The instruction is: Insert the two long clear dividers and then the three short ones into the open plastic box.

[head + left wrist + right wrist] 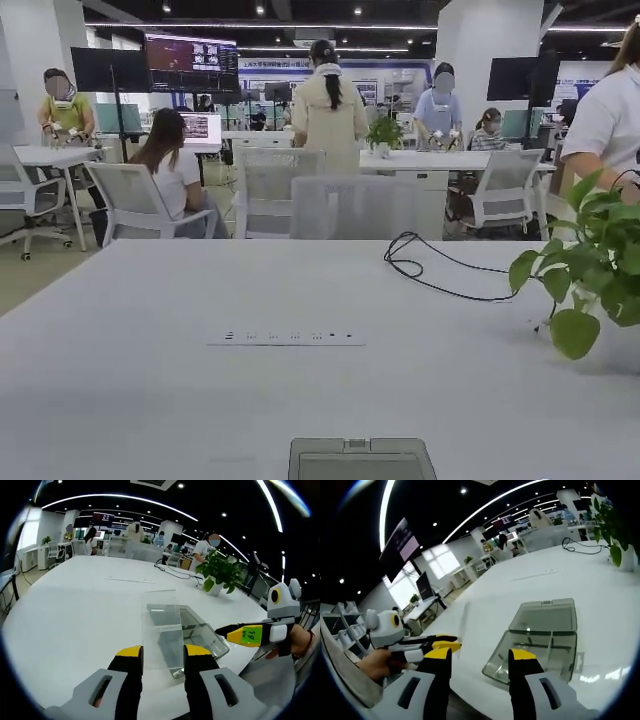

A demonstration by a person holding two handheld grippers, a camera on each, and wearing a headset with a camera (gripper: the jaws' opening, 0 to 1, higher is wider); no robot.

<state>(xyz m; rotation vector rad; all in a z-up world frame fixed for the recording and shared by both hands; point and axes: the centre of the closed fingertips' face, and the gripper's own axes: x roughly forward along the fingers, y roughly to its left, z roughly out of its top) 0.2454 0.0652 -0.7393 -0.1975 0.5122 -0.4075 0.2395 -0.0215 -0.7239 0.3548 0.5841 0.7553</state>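
Left gripper (164, 652) holds clear divider (161, 627) (upright) before open box (202, 630).

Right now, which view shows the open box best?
The right gripper view: the box lies open and almost whole, lid flat behind, dividers inside. In the left gripper view a clear divider held in front covers part of it. The head view catches its lid edge at the bottom.

A yellow-green sticker (249, 634) on the right hand-held gripper (223, 631), at the frame's right, reads what looks like "39".
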